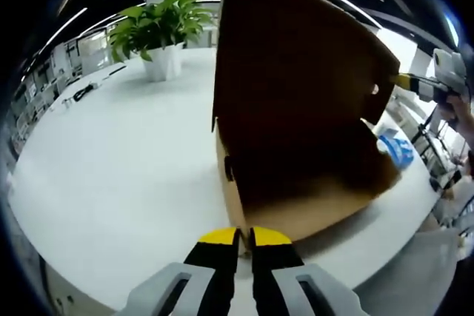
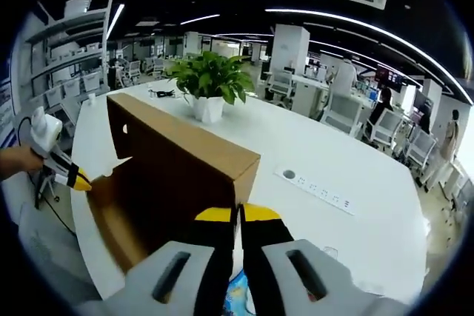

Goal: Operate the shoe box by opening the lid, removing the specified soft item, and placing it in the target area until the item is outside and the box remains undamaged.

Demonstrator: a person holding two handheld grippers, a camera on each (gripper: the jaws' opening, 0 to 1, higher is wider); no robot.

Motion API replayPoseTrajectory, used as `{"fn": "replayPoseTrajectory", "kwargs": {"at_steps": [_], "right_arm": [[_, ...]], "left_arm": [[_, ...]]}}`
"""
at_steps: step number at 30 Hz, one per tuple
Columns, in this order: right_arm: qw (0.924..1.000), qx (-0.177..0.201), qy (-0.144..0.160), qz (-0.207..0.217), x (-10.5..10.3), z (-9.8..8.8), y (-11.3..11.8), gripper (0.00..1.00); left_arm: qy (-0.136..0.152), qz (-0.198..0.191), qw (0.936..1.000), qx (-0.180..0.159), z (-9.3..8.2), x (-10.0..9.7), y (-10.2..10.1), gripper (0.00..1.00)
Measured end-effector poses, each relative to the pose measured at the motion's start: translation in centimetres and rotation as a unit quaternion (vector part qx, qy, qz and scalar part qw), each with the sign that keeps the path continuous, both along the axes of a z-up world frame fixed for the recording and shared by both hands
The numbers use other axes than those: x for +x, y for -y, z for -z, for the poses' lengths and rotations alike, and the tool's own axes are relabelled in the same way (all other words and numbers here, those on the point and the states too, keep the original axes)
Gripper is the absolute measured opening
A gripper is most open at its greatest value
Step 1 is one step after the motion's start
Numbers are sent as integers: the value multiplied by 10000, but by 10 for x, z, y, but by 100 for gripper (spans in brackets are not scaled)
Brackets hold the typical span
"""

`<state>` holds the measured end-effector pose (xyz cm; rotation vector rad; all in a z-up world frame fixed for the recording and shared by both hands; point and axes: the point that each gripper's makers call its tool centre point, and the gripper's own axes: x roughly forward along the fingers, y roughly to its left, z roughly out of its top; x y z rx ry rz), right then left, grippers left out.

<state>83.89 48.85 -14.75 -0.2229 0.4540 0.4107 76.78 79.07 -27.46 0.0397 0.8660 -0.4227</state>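
Both claws are pinched closed on the cardboard edge of the shoe box (image 1: 296, 131): the left gripper (image 1: 245, 236) at its near corner, the right gripper (image 2: 238, 214) at the opposite end. Its lid stands raised on the white table (image 1: 111, 168), near a potted plant (image 1: 159, 31). I judge the opening step is underway; next the soft item, maybe the blue thing (image 1: 396, 149) beside the box, must be taken out.

My left gripper view looks from very near at one end of the shoe box (image 1: 296, 109), across the white table (image 1: 111, 168) toward the potted plant (image 1: 159, 31). My right gripper view faces the box (image 2: 178, 168) closely from its opposite end. Both views share the box, table and plant (image 2: 211, 83).
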Motion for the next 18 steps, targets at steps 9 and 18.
{"fn": "replayPoseTrajectory", "kwargs": {"at_steps": [9, 18], "right_arm": [[9999, 154, 72, 14, -15, 4, 1, 2], [9997, 175, 166, -9, -32, 10, -2, 3]], "left_arm": [[143, 55, 9999, -48, -4, -3, 2, 6], [257, 238, 9994, -82, -14, -7, 5, 9]]}}
